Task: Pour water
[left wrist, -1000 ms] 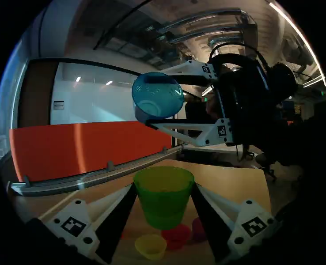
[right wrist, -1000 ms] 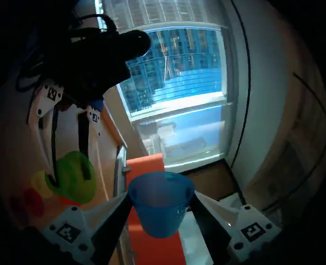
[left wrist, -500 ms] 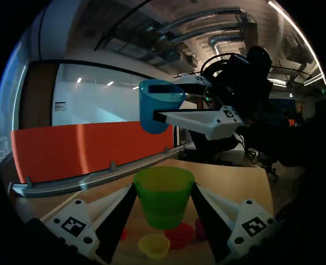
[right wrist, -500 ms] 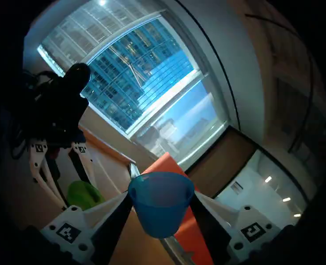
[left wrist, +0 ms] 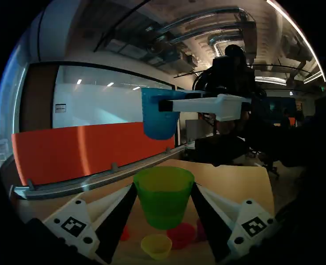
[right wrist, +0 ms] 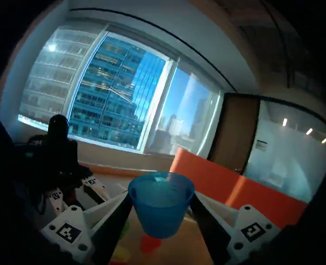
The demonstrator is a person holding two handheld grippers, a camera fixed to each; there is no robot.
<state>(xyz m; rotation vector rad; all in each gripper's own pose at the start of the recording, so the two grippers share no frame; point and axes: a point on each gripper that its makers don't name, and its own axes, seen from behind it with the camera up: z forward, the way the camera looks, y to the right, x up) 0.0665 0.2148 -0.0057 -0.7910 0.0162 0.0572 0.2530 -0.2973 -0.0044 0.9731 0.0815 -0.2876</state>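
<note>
A green cup (left wrist: 163, 203) stands upright between the fingers of my left gripper (left wrist: 163, 194), which is shut on it above the wooden table (left wrist: 233, 181). Above and behind it a blue cup (left wrist: 159, 115) hangs upright and level, held from the right by my right gripper (left wrist: 162, 108). In the right gripper view the same blue cup (right wrist: 161, 211) sits between the fingers of my right gripper (right wrist: 161, 207), mouth up. I cannot tell whether it holds water. The left gripper (right wrist: 81, 194) shows lower left there, dark, with its white fingers reaching toward me.
Small cups lie on the table under the green cup: a yellow one (left wrist: 157, 246), a red one (left wrist: 180, 234) and a purple one (left wrist: 199, 229). An orange panel (left wrist: 88, 150) with a metal rail runs along the table's far edge. Large windows (right wrist: 119, 106) lie beyond.
The blue cup has turned from lying tipped, mouth toward the left gripper, back to upright as the right gripper rolled level. The green cup has stayed put.
</note>
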